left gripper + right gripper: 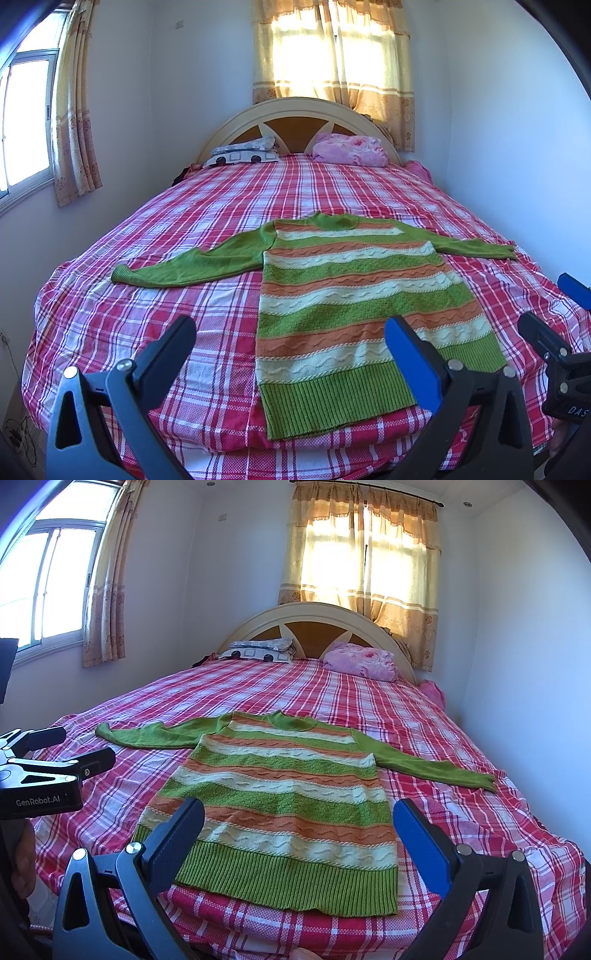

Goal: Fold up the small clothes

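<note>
A small knitted sweater [343, 295] [280, 801] with green, orange and cream stripes lies flat on the bed, both green sleeves spread out sideways, hem toward me. My left gripper [291, 339] hovers open above the hem's left part, nothing between its fingers. My right gripper [299, 823] hangs open over the hem as well, empty. In the left wrist view the right gripper [550, 306] shows at the right edge. In the right wrist view the left gripper [88, 746] shows at the left edge, a little apart from the sweater.
The bed [147, 295] [461, 812] has a red and white plaid sheet. Pillows [243, 151] and a pink blanket [351, 149] lie by the headboard [295, 110]. Walls and curtained windows stand close on the left, right and far sides.
</note>
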Demonstrator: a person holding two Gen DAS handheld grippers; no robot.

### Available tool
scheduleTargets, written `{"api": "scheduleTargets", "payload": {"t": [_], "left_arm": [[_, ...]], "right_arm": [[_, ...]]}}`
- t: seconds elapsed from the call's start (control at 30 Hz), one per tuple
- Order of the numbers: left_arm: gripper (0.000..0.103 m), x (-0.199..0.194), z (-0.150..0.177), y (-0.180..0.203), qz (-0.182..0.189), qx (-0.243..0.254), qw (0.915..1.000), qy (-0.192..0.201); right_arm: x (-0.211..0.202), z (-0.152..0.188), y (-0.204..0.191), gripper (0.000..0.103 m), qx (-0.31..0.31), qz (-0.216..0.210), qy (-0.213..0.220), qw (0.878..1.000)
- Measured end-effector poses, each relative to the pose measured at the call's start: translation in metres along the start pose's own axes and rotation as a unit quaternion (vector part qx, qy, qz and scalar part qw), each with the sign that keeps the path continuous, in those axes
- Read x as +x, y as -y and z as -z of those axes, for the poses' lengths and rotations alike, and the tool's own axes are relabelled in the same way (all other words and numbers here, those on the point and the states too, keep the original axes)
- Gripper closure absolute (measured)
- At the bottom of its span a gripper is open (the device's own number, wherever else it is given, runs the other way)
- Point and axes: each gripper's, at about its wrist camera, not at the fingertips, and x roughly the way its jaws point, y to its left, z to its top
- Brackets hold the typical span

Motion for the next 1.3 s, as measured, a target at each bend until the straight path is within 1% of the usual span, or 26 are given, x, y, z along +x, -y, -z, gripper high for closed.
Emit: {"api": "scheduleTargets", "payload": {"t": [1.3], "left_arm": [[0.000,0.0013,-0.0050,-0.0059,-0.001,-0.003,1.0000,0.002]], "right_arm": [[0.0021,-0.0013,-0.0012,0.001,-0.002,-0.006,-0.004,1.000]]}}
